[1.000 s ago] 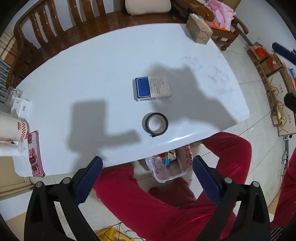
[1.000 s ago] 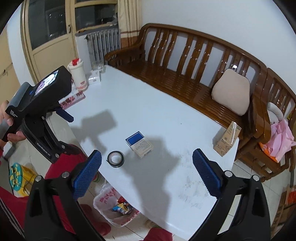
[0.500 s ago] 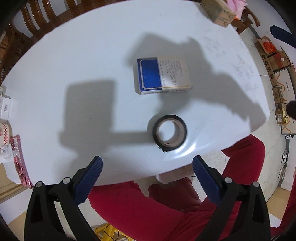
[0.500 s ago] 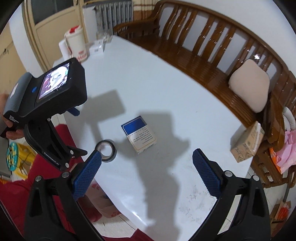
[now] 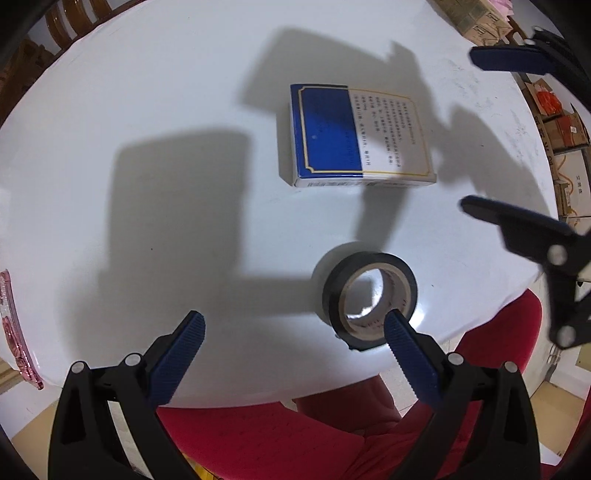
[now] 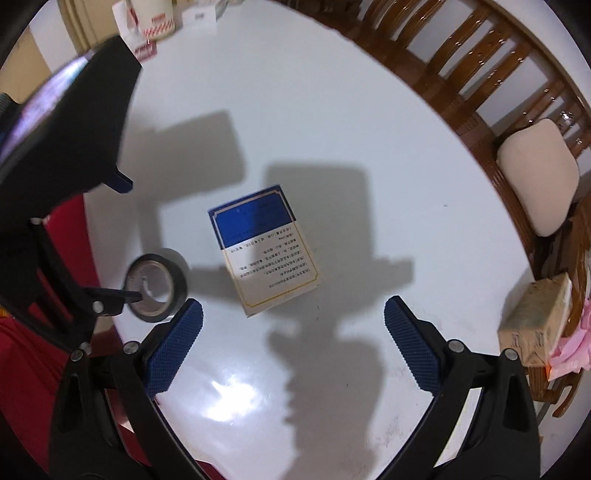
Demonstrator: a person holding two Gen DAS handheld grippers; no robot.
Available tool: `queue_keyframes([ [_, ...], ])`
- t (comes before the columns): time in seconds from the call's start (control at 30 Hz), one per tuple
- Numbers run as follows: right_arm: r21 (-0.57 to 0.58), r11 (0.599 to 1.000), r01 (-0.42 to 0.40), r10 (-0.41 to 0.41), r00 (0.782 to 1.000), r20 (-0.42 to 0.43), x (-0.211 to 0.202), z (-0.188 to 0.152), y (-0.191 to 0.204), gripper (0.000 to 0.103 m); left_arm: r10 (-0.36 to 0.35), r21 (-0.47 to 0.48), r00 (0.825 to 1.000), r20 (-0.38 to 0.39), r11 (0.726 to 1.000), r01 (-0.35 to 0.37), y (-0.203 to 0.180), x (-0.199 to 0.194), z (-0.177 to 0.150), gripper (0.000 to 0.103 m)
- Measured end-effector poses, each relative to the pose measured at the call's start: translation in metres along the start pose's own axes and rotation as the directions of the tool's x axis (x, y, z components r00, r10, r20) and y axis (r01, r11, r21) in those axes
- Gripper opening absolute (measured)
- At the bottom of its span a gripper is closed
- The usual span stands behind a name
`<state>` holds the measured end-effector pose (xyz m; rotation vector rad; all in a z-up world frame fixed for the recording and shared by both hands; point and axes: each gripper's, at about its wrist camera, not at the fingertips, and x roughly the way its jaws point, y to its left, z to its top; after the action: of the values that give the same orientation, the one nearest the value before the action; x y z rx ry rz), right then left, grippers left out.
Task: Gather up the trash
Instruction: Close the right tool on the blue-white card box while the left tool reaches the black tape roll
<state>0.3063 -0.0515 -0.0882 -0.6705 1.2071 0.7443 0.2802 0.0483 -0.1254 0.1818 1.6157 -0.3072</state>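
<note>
Desk (image 5: 147,110) white and glossy; two loose items on it. The box (image 5: 356,134), blue and white with printed text, lies flat and closed; its contents cannot be told. The tape roll (image 5: 369,299), black with a pale core, lies flat near the desk's near edge, just beside the box but apart from it; bare desk shows through its hole.

Left claw (image 5: 293,328): jaws set wide apart, gripping nothing; its right-hand finger (image 5: 406,347) overlaps the near rim of the tape roll in the left wrist view; the right wrist view shows a dark finger tip reaching into the roll's core (image 6: 149,284); whether it touches the roll cannot be told.

Right claw (image 6: 293,321): jaws set wide apart, gripping nothing; it hangs over the desk with the box (image 6: 264,249) just ahead, between and beyond the two blue pads (image 6: 175,343).

Left wrist view alone shows: red trouser legs (image 5: 277,435) below the desk edge; cardboard cartons (image 5: 565,125) on the floor at right, contents unclear; a pink item (image 5: 14,332) at the desk's left edge.

Right wrist view alone shows: a wooden bench (image 6: 461,66) along the far side of the desk, a pale cushion (image 6: 535,173) on it; a brown carton (image 6: 535,317) at the desk's corner, closed; a white and red cup (image 6: 147,18) at the far end; the left tool's black body (image 6: 66,155) with a lit screen.
</note>
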Motion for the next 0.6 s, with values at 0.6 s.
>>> queue_keyframes([
  [0.6,0.013,0.997,-0.072,0.073,0.997,-0.038,0.048,0.01,0.001,0.087,0.047,0.001,0.998,0.052,0.999,-0.047,0.003,0.003,-0.009,0.081],
])
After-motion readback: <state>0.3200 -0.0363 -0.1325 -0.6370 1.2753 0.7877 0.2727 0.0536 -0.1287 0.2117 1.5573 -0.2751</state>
